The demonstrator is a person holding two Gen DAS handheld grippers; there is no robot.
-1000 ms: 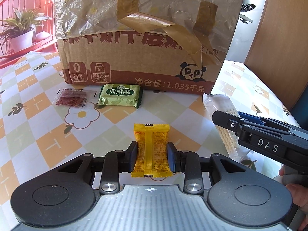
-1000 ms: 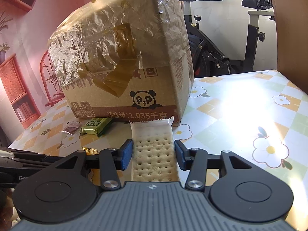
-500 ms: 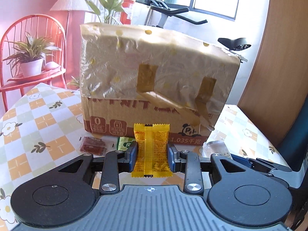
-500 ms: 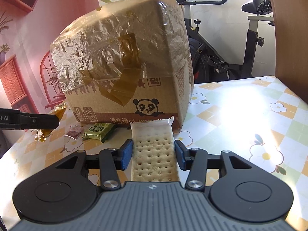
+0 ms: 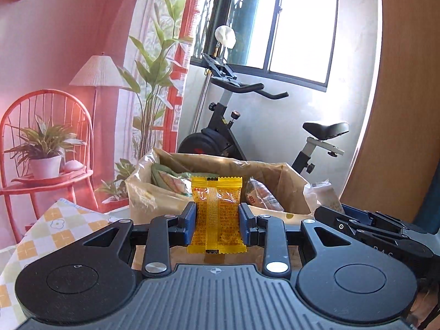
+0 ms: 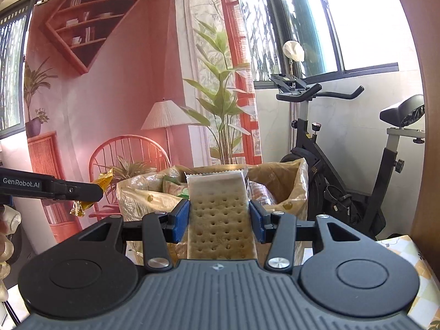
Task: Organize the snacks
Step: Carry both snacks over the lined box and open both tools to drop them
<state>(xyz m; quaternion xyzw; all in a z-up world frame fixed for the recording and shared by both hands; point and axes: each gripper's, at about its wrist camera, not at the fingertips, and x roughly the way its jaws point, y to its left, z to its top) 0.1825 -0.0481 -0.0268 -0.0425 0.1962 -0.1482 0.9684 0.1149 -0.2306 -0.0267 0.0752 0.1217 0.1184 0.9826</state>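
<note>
A: Sunlit room, exercise bike point(image 5: 264, 126) behind; checked tablecloth point(image 5: 52, 228) below.

B: Progress?

A: Open box point(image 5: 277, 176) already holding packets. Left gripper point(image 5: 217, 221) clamped on yellow snack point(image 5: 216, 209), right gripper point(image 6: 218, 218) clamped on cracker pack point(image 6: 220, 214), both level with the rim. Dropping in outstanding.

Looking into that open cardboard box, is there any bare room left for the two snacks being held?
The cardboard box is crowded at the near left by a green corn-print packet and in the middle by a clear-wrapped snack. The free patch seems to be the far right corner, against the brown liner wall. The yellow packet and cracker pack hide the box's centre.
</note>
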